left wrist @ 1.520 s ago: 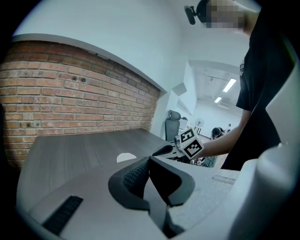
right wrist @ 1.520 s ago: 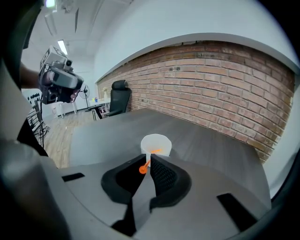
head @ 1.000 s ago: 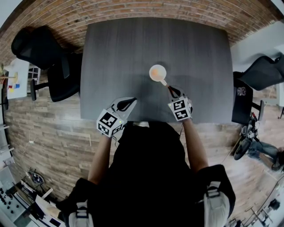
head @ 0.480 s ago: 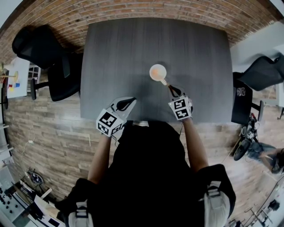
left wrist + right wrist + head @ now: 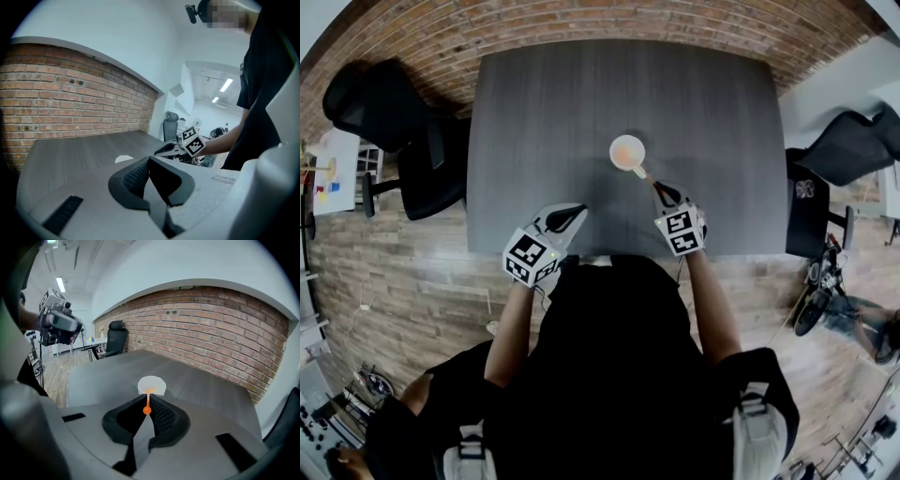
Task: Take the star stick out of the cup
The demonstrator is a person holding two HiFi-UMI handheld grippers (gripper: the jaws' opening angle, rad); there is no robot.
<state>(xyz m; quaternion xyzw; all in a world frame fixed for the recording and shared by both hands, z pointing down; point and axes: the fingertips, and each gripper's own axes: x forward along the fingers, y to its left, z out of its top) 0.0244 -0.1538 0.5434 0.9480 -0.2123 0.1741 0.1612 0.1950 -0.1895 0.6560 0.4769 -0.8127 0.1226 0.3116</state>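
One white cup (image 5: 627,152) on the table (image 5: 544,112) in the head view, orange stick (image 5: 645,175) leaning from it to the right gripper (image 5: 660,191). Left gripper view: left gripper (image 5: 149,161) with jaws together, empty. Right gripper view: jaws clamped on the stick's near end, far end in the cup.

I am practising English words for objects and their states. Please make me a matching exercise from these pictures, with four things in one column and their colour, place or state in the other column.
Things:
1. cup
2. star stick
3. left gripper
4. right gripper

States:
A. shut, nothing between its jaws
B. shut on the star stick's near end
C. white, standing on the grey table
D. orange, far end in the cup

Pairs: 1-C, 2-D, 3-A, 4-B
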